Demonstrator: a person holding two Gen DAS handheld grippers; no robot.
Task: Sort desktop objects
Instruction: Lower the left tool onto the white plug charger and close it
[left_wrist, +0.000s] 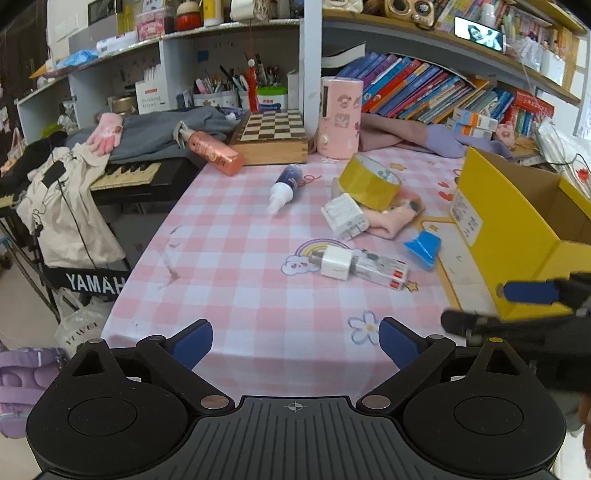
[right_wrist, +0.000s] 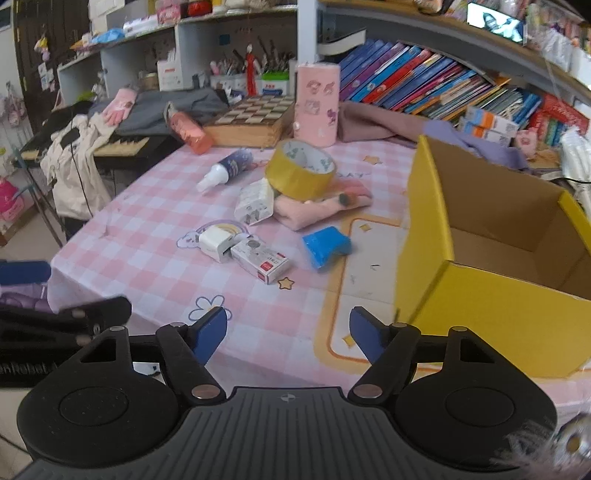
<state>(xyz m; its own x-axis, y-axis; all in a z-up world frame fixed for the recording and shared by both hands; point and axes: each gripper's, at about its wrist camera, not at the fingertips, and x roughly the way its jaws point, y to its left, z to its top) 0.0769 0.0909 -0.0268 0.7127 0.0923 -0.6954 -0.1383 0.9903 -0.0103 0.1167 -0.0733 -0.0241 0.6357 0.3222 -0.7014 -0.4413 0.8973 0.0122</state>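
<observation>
A scatter of small desk items lay on a pink-and-white checked tablecloth, waiting to be sorted. Nearest the grippers, a white charger plug touched the end of a small printed carton with red marks too small to read. Just beyond, a blue tape dispenser lay on its side. Farther back, a yellow tape roll leaned on a folded pink cloth, with a white adapter propped against both, so that pile would probably shift if one piece were pulled. A small spray bottle lay on its side, apart to the left.

An open yellow cardboard box stood on the right, empty as far as could be seen, likely the bin for the items. A white label on its side was unreadable.

The left gripper hovered over the near table edge with jaws spread wide and nothing between them. The right gripper hung beside the box, jaws also apart and empty, somewhat narrower. Neither touched anything, which suggested an approach toward the nearest items.

Behind the table, a keyboard stand's band read "YAMAH", the rest cut off. A white box on the shelf read "Drinking Straws". A plastic bag below showed "YIWEI", uncertainly.
</observation>
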